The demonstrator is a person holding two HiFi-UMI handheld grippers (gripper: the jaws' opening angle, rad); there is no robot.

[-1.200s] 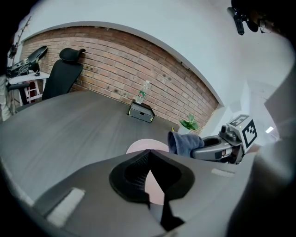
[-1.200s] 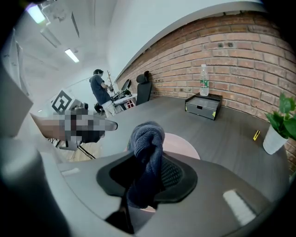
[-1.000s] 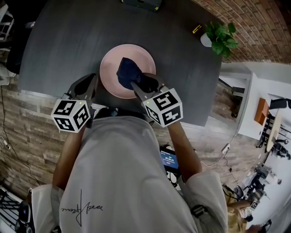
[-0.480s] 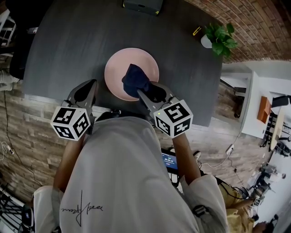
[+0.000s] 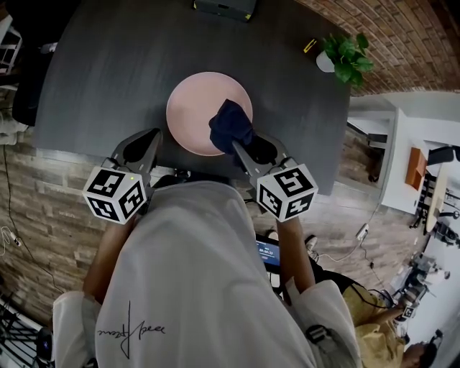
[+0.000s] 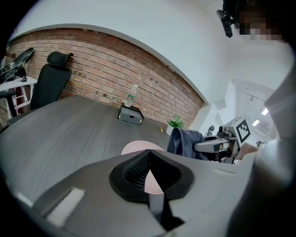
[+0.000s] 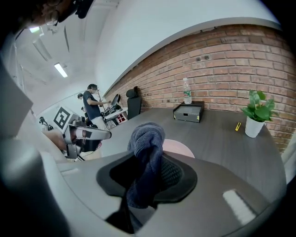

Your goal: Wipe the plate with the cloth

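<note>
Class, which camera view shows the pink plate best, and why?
The head view: the plate is seen from above, almost whole, the cloth covering its right edge. The left gripper view shows only pink slivers; the right gripper view, a strip behind the cloth.

Counting on the bench: singles, and one pair

One bench (image 5: 108, 65) is carrying one pink plate (image 5: 194, 111), one dark blue cloth (image 5: 230, 123), one potted plant (image 5: 343, 61), one black box (image 5: 224, 7), one water bottle (image 7: 186, 91) and one small yellow item (image 5: 310, 45); two grippers are showing, the left gripper (image 5: 151, 138) and the right gripper (image 5: 238, 146).
</note>
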